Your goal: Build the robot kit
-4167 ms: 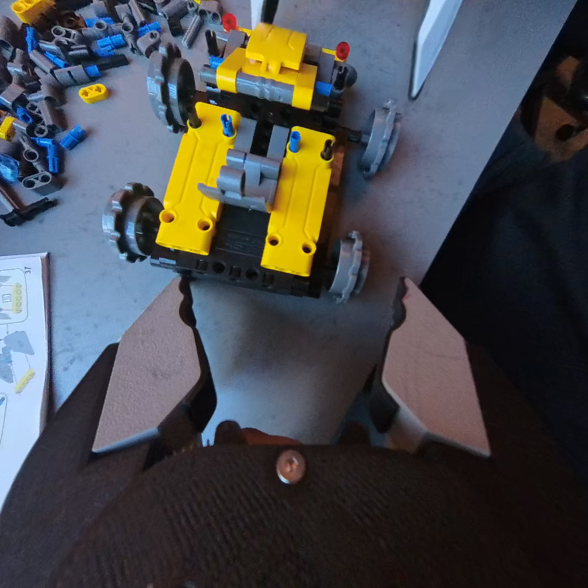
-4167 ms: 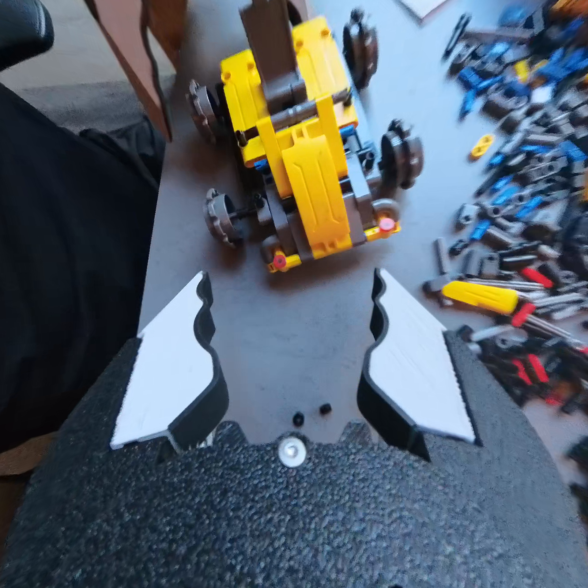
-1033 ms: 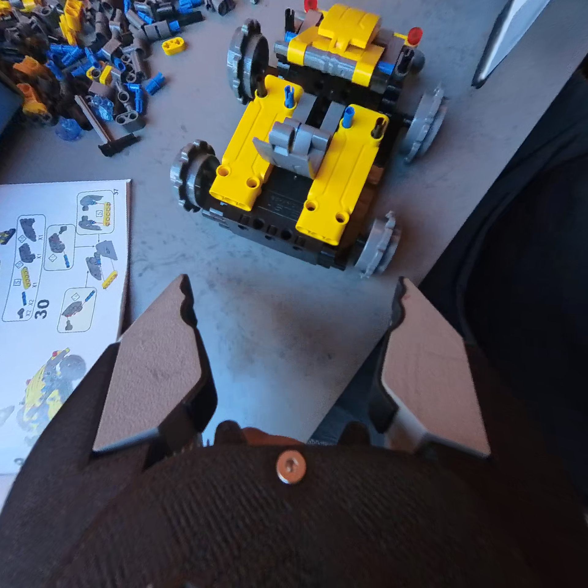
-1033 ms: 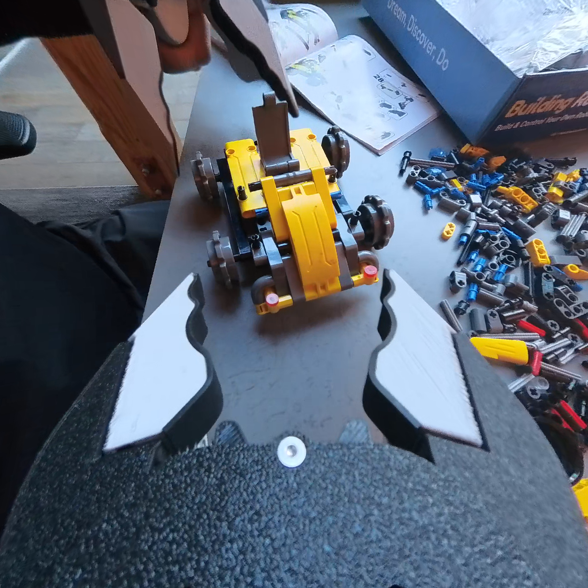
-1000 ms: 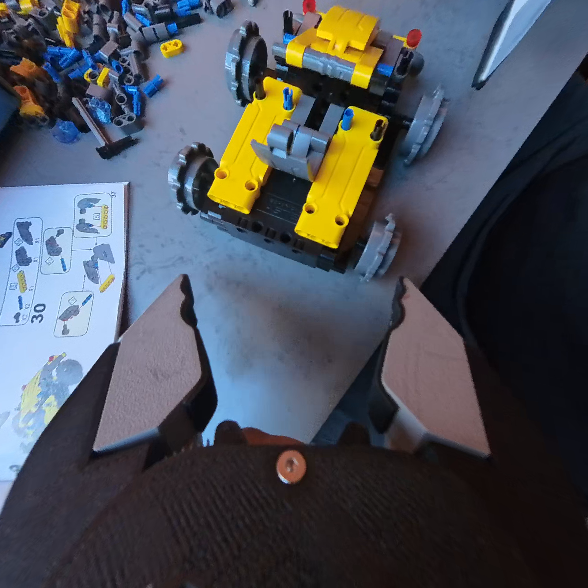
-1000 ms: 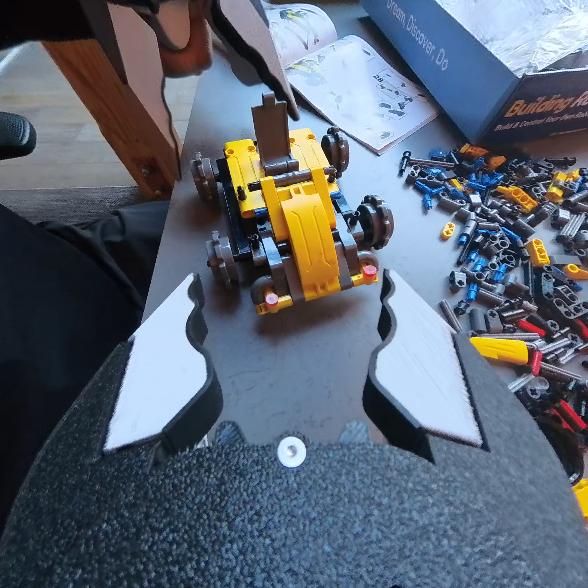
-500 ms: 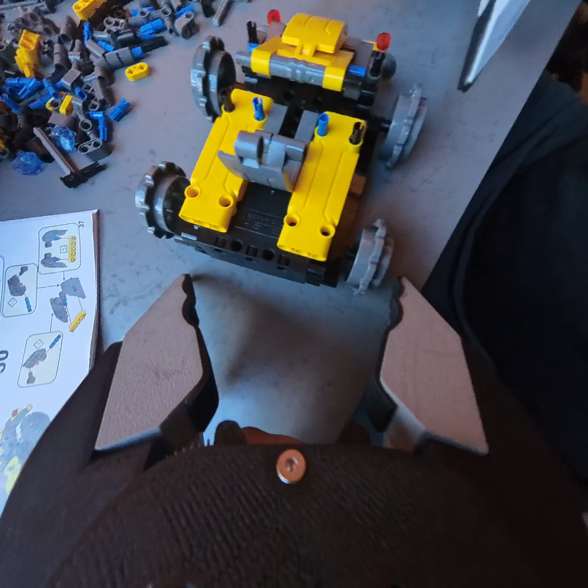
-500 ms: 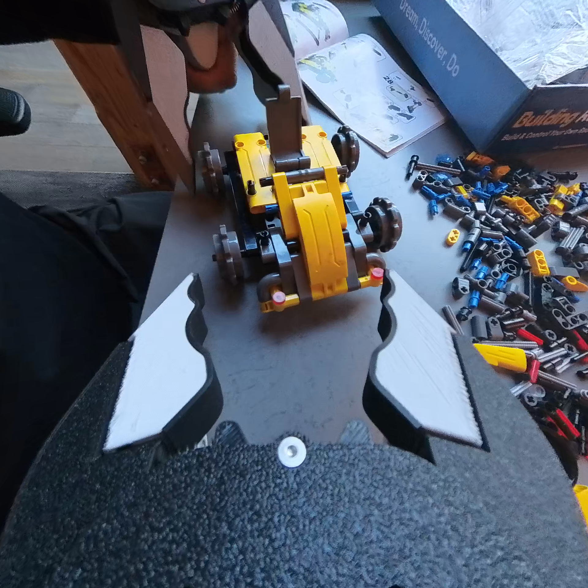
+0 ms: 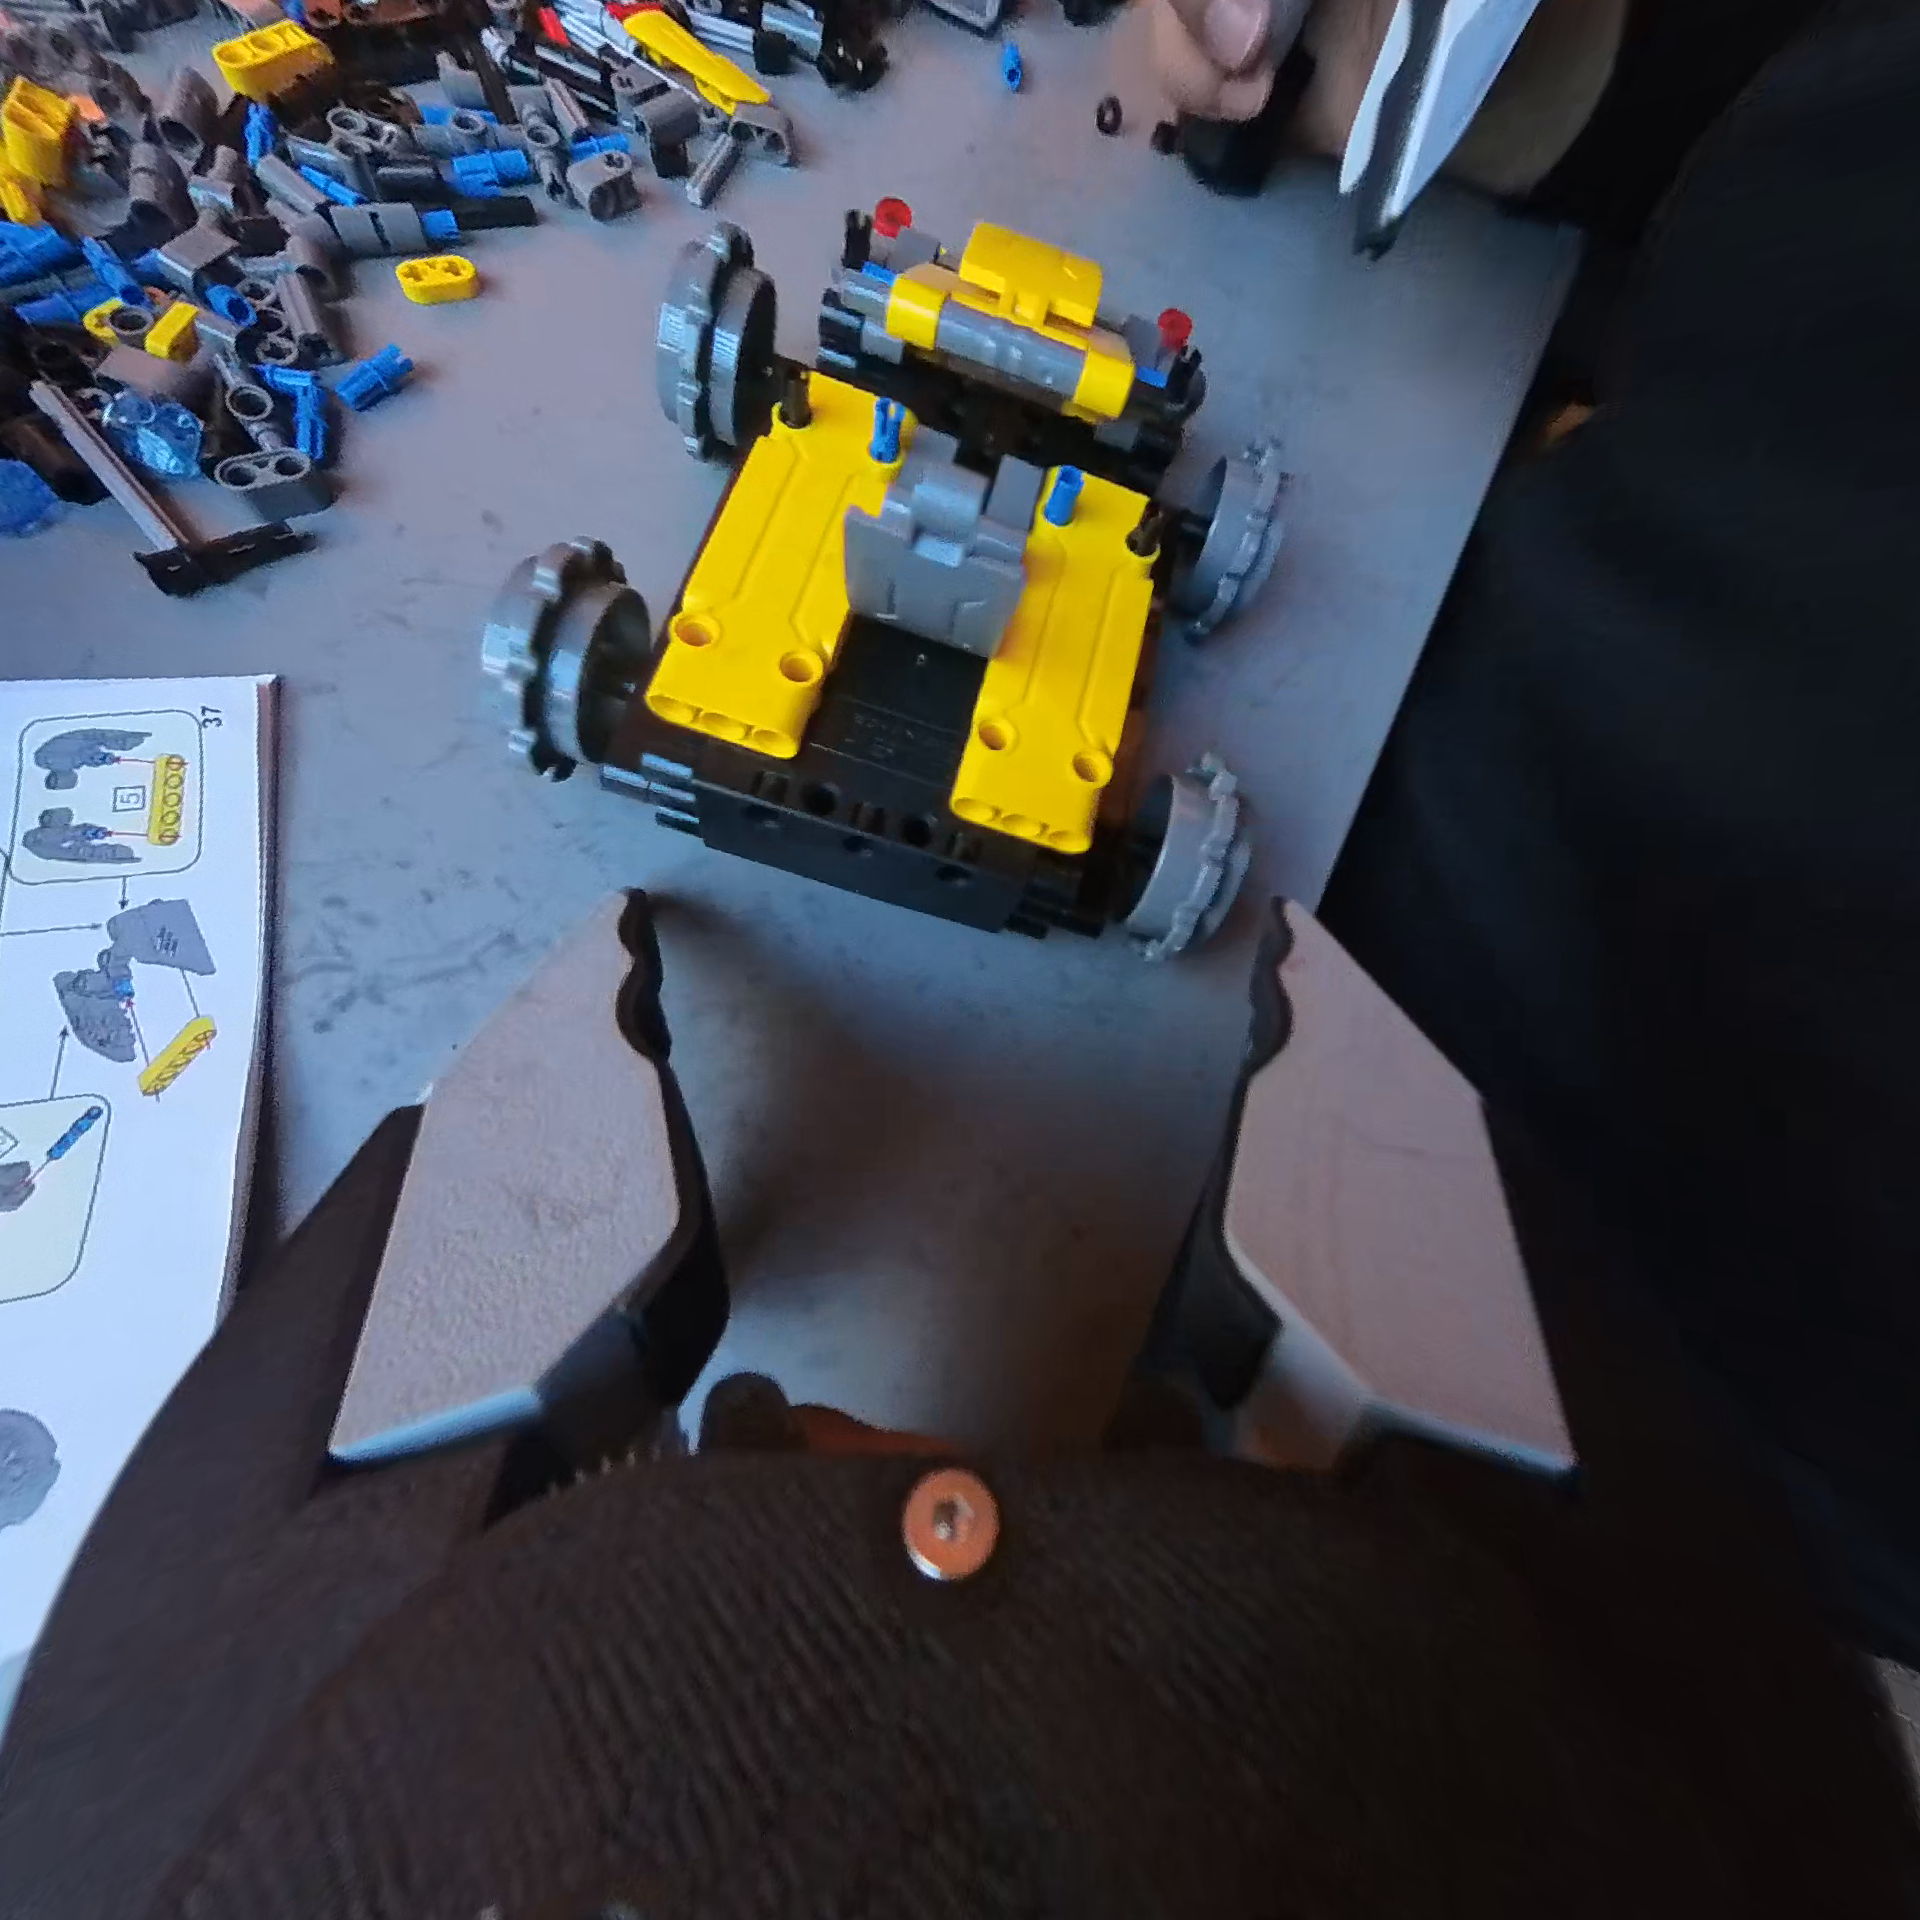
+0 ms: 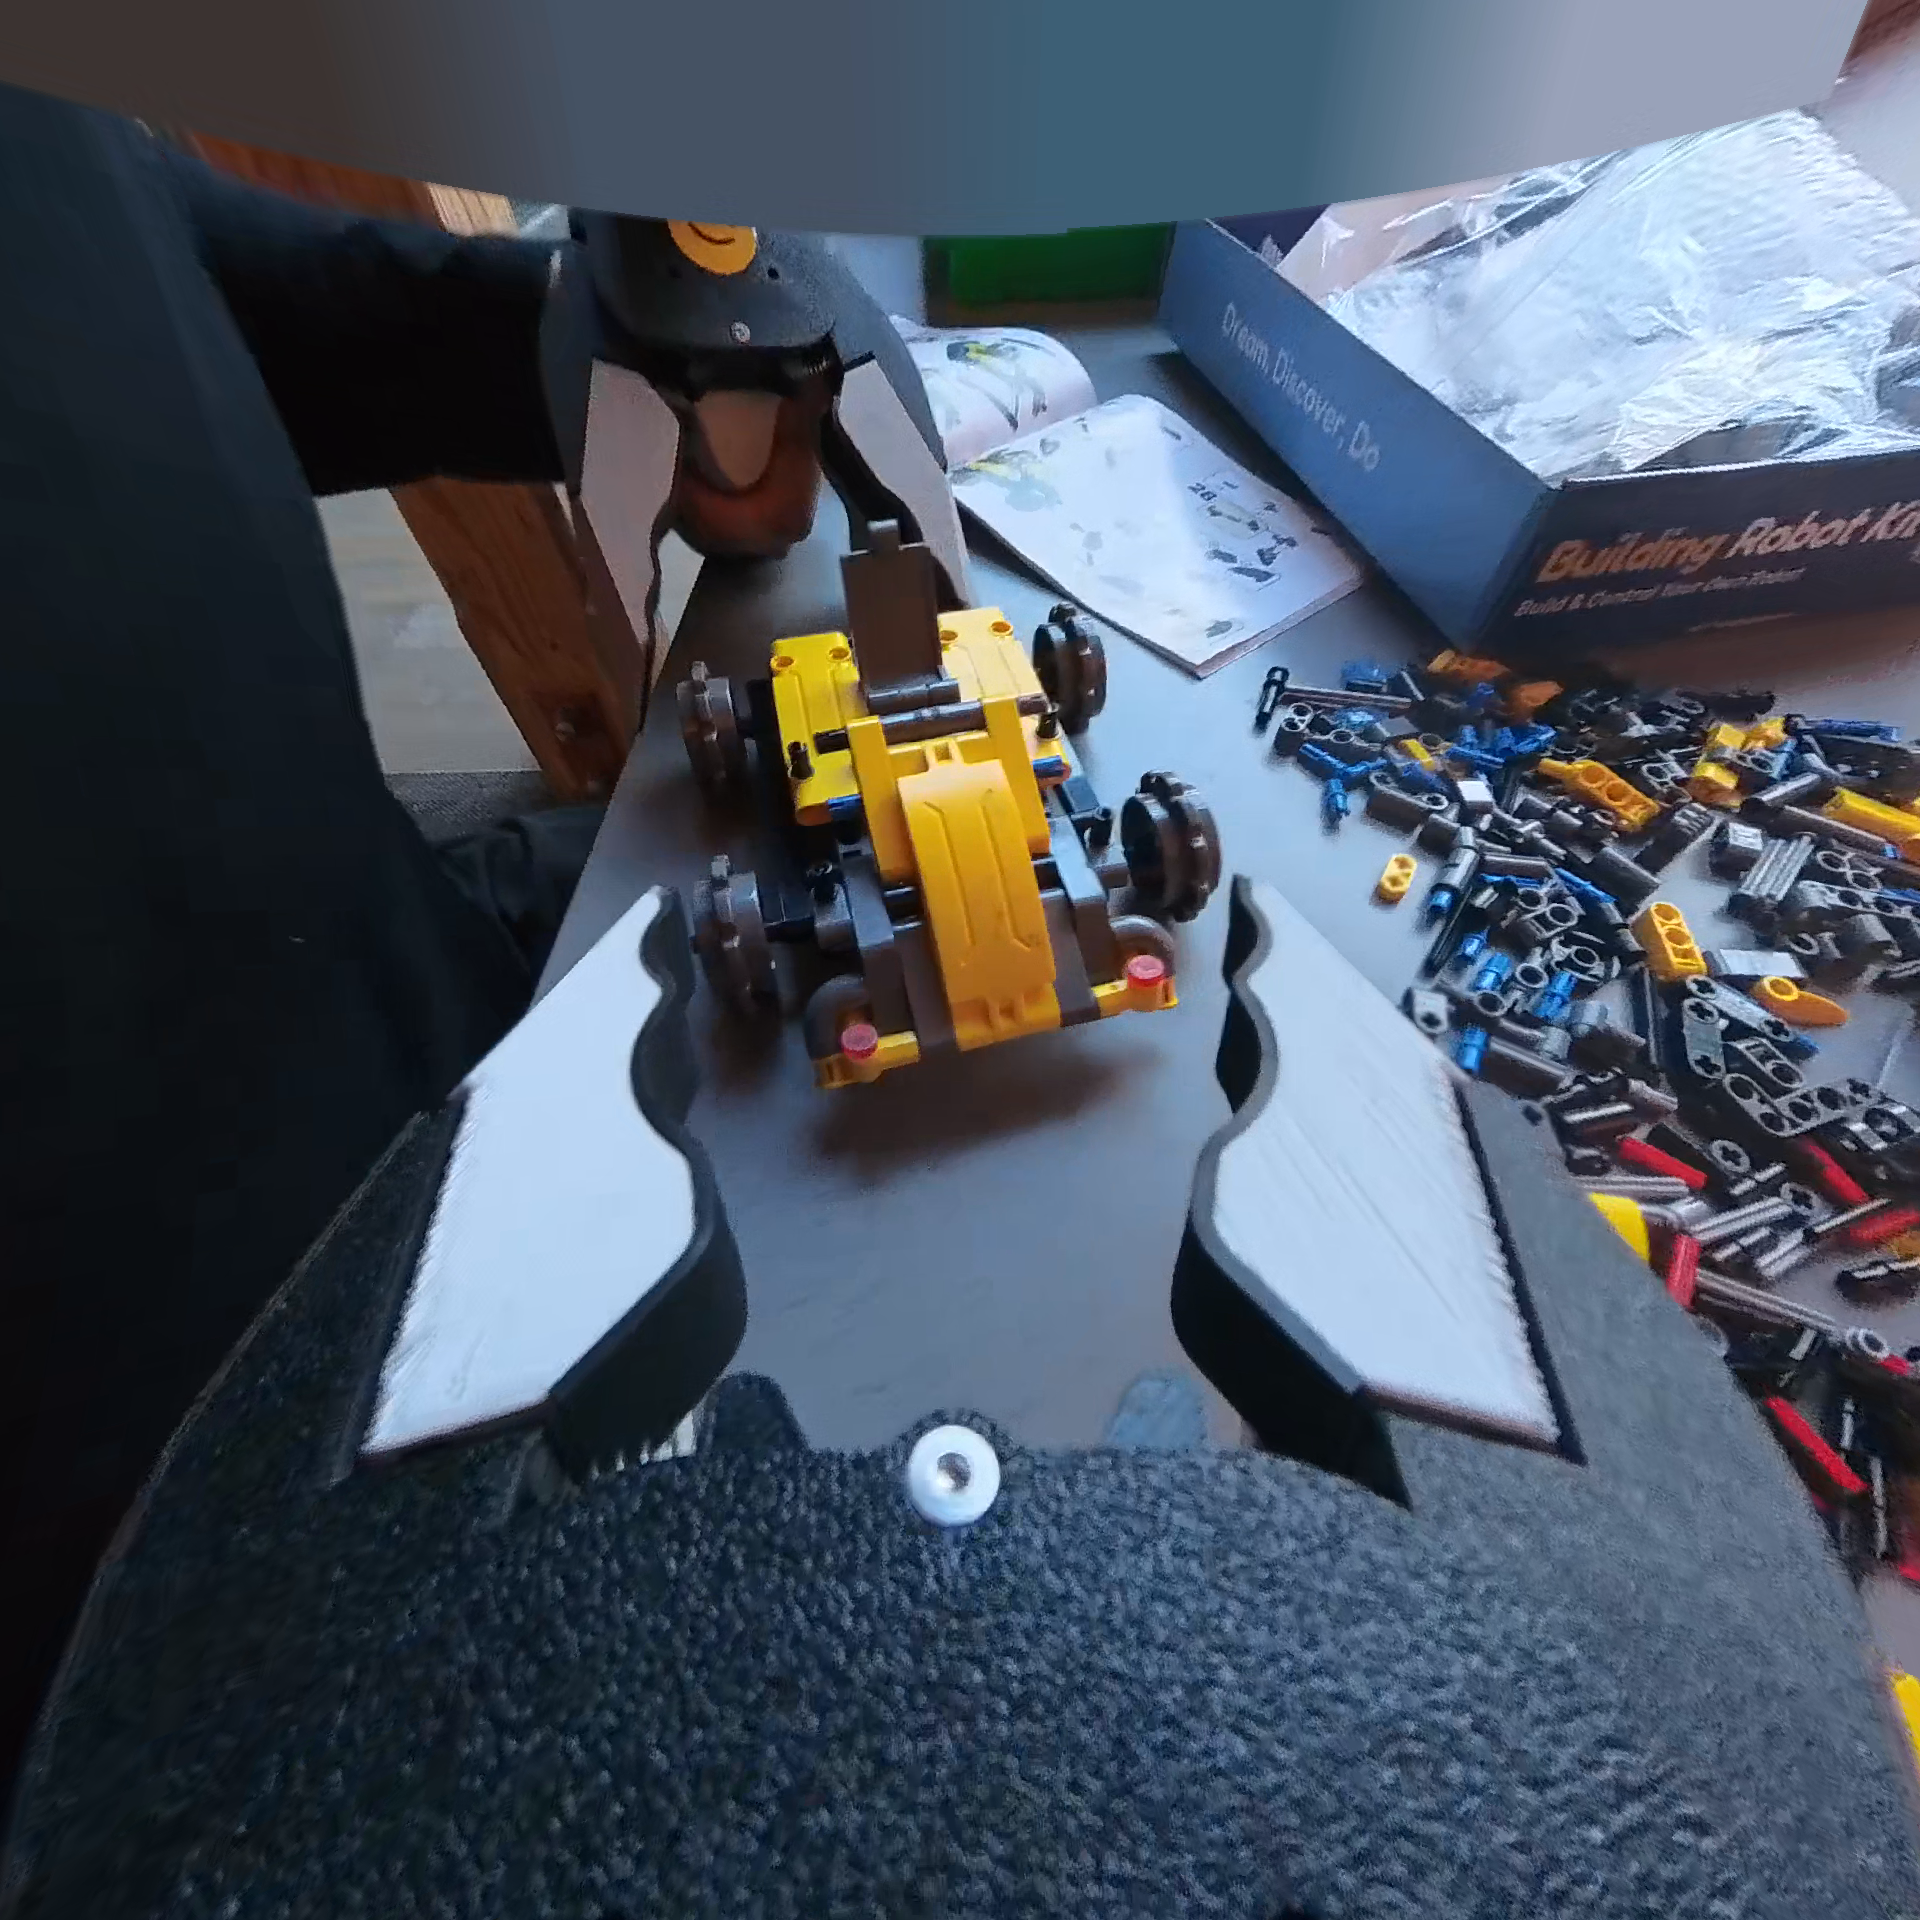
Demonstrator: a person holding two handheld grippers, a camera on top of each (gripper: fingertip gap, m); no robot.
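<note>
A yellow, black and grey brick-built car (image 9: 914, 582) with four grey wheels stands on the grey table (image 9: 436, 520), near its right edge. My left gripper (image 9: 951, 925) is open and empty, its tips just short of the car's rear. My right gripper (image 10: 956, 914) is open and empty at the car's front end (image 10: 956, 883), which lies between its fingertips. The left gripper also shows in the right wrist view (image 10: 748, 582), behind the car's upright grey seat (image 10: 894, 613). The right gripper's white finger (image 9: 1423, 104) shows far off in the left wrist view.
A heap of loose small parts (image 9: 260, 208) (image 10: 1621, 935) covers the table beside the car. An open instruction booklet (image 9: 114, 987) (image 10: 1143, 520) lies on the table. A blue cardboard box (image 10: 1507, 457) with plastic bags stands at the back. A person's dark clothing (image 9: 1662, 727) borders the table edge.
Both grippers have come closer to the car from opposite ends. The right gripper's tips now flank the car's front. The car has stayed in place, and both grippers stay open.
</note>
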